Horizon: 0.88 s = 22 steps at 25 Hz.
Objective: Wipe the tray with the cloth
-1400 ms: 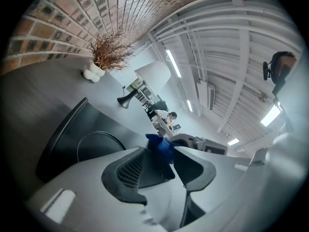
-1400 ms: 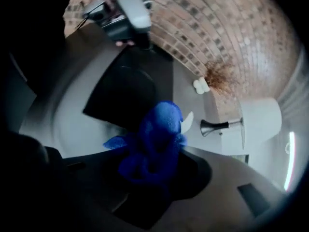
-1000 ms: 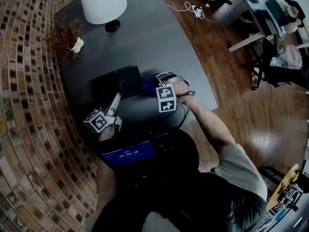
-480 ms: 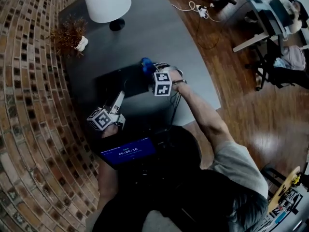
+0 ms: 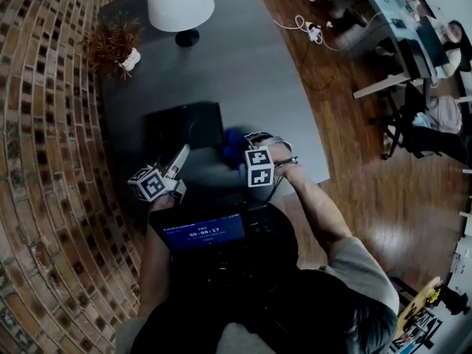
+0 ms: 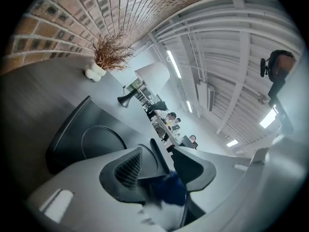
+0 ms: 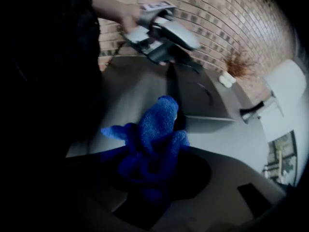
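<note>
The black tray [image 5: 181, 124] lies flat on the dark table [image 5: 243, 65], in its near left part, close to the brick wall [image 5: 44, 161]. The left claw [image 6: 159, 152] reaches in from the near side, almost level. Its 2 jaws are closed narrow on the tray's thin near rim, which shows as a dark strip between them. The right claw [image 7: 153, 175] points steeply down just right of the tray's near right corner and is clamped on the blue cloth [image 7: 155, 127]. The cloth is bunched into a wad between the jaws, with a thick fold sticking out past the tips and a smaller flap off to the side. In the head view the cloth sits beside the tray's right edge, over the table; I cannot tell whether it touches the tray or the table. The 2 claws are near each other but apart, the left at the tray's near edge and the right beside the tray. At the far end of the table stands a lamp [image 5: 181, 2] with a white shade and a black foot. Left of it, by the wall, is a dried plant [image 5: 110, 41] in a small white vase [image 5: 132, 60]. A small screen [image 5: 204, 234] glows blue at the person's chest, nearer than the claws. Wooden floor [image 5: 383, 168] lies to the right of the table.
</note>
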### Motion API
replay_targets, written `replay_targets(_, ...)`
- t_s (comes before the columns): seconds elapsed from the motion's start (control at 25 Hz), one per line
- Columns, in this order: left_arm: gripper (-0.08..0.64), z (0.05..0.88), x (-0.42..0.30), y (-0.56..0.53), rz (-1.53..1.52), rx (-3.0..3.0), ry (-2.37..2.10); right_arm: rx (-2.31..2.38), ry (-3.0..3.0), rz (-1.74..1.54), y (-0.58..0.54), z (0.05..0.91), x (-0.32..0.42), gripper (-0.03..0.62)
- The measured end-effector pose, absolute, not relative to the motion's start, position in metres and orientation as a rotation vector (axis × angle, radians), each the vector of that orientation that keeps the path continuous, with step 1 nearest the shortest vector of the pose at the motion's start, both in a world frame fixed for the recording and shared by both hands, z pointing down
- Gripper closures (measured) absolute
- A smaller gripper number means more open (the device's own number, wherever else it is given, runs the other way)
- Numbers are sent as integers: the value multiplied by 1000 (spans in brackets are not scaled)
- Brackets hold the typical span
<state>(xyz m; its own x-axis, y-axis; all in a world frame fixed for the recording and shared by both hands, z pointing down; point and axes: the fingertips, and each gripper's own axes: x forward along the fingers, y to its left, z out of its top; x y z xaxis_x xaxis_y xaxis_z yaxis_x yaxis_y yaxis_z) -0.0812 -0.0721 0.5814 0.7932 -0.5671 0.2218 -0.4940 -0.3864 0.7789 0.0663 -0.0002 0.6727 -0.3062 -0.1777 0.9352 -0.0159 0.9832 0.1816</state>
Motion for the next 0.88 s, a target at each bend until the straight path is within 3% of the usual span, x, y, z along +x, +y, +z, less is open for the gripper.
replay_targets(0.16, 368, 593, -92, -30, -86, 1953, -853, 568, -1864, -148, -132, 612, 101, 439)
replay_targets(0.36, 319, 630, -128, -33, -366, 1677, -989, 478, -1884, -178, -224, 623, 30, 439)
replay_targets(0.68, 268, 633, -163, -85, -447, 1641, -1111, 84, -1838, 180, -173, 682, 24, 451)
replay_targets(0.88, 242, 631, -160, -149, -334, 1687, -1066, 232, -1997, 400, -89, 679, 18, 451)
